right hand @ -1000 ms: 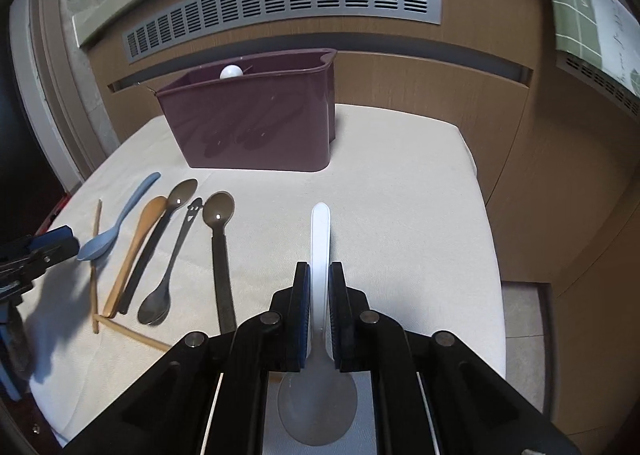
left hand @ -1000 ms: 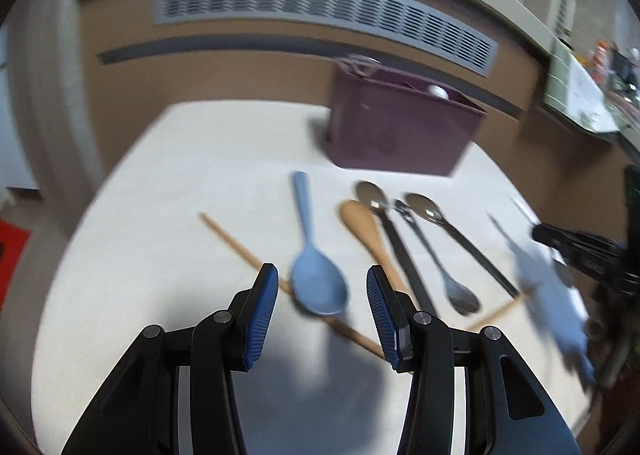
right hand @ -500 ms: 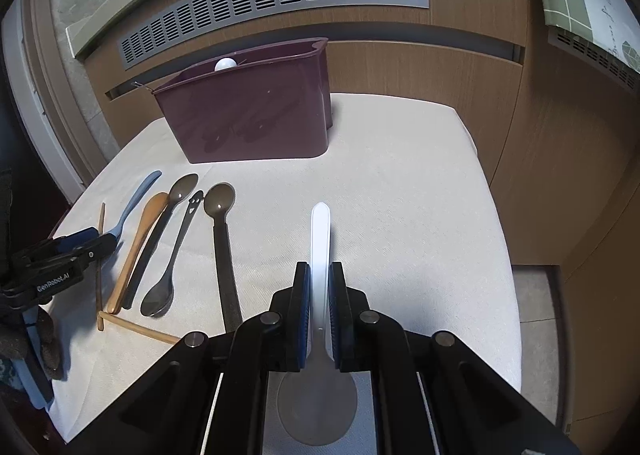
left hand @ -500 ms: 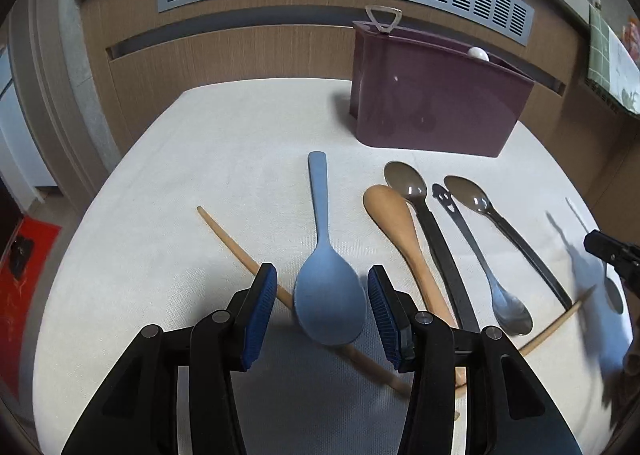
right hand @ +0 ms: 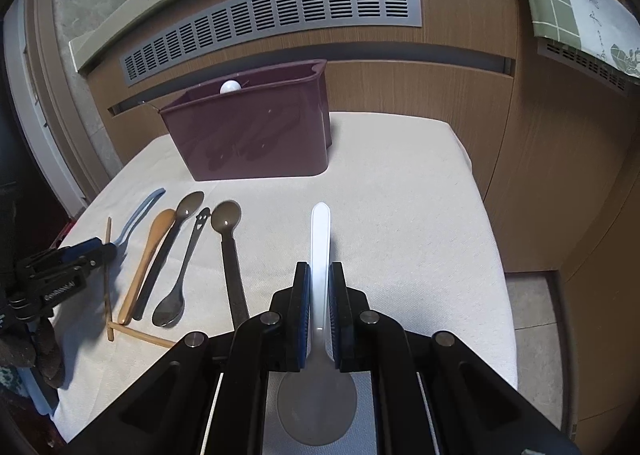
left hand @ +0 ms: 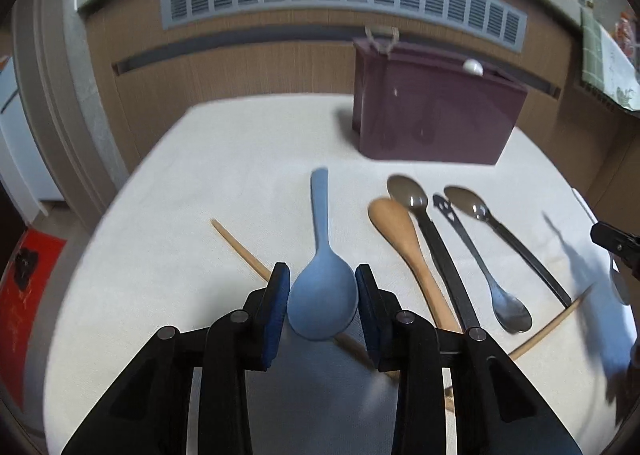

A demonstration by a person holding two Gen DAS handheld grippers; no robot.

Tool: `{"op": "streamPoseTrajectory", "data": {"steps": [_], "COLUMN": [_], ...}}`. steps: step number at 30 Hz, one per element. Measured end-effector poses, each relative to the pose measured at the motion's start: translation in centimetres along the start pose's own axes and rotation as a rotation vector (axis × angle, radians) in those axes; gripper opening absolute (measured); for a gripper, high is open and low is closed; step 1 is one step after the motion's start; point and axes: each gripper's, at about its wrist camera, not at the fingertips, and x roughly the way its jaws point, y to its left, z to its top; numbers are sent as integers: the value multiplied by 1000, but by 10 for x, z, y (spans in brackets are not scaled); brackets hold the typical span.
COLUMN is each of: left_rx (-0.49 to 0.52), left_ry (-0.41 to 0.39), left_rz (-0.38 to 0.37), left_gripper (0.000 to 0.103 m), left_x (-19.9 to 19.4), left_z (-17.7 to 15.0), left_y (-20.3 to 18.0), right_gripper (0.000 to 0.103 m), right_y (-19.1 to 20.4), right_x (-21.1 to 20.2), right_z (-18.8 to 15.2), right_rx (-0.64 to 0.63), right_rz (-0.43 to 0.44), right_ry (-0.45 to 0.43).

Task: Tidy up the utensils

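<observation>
Our left tongs (left hand: 322, 287) had just closed onto the blue spoon's (left hand: 321, 295) bowl; our right tongs (right hand: 319, 295) gripped the white spoon's (right hand: 320, 251) handle.

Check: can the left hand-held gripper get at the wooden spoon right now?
Probably not yet: the left hand-held gripper has just been closing around the blue spoon, whose bowl fills its jaws. The wooden spoon lies uncovered just beside.

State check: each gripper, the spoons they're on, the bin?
Left gripper: jaws have just been closing, pads against the bowl of the blue plastic spoon.
Right gripper: shut on white plastic spoon.
White plastic spoon: handle clamped, pointing away.
Maroon plastic bin: upright, open-topped.
</observation>
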Motion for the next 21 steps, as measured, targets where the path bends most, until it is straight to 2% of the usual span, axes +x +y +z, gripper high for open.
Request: {"op": "streamPoseTrajectory", "data": {"steps": [4, 9, 13, 21], "left_rx": [5, 31, 34, 34], "left_ry": [-97, -195, -210, -216], "left_rz": [-19, -34, -51, -89], "left_gripper": [34, 24, 12, 6], "left_x": [-26, -56, -66, -76], "left_z": [6, 20, 34, 40], "left_y": [8, 10, 9, 11], "right_gripper": [8, 8, 8, 8], "right_y": [-1, 0, 3, 5], "right_x": [-1, -2, -5, -7], "right_z": [0, 1, 3, 4], "right_rx": [8, 10, 7, -1], "right_rz": [4, 7, 10, 7], "right_ry": [-7, -13, -28, -36]}}
